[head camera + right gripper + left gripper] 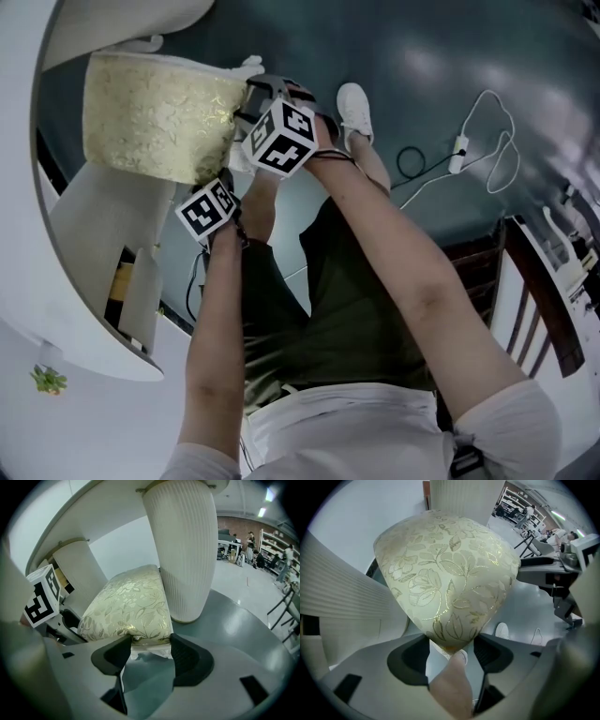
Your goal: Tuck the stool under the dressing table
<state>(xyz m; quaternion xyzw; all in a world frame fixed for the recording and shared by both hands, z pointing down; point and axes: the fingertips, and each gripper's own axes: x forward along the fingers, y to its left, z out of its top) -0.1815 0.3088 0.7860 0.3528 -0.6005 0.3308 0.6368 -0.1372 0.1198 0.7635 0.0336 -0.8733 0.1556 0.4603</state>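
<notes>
the stool [155,117], topped with a cream cushion [129,604] woven with gold leaves and flowers, stands on the dark green floor [450,56] between the two white ribbed legs of the dressing table [23,187]. in the right gripper view its far end reaches in below the curved white tabletop [93,508], and its right side stands just beside the thicker ribbed leg [180,550], with the other leg [77,573] to its left. the near end sticks out toward the person.

the left gripper [451,648] points straight down over a near corner of the stool. the rounded corner of the cushion sits between its jaws, and both dark pads [419,656] press against it, so the tool is clamped on the stool at a wide spread.

the right gripper [150,651] tilts down at the near edge of the cushion beside its other corner. its jaws bracket the edge and the pale trim under it and are closed onto the stool.

in the head view both marker cubes [281,136] sit close together at the stool's near end, with the person's bare forearms [394,244] reaching to them. a white shoe [354,108] rests on the floor just past the grippers, and a white cable [487,141] lies further right.
</notes>
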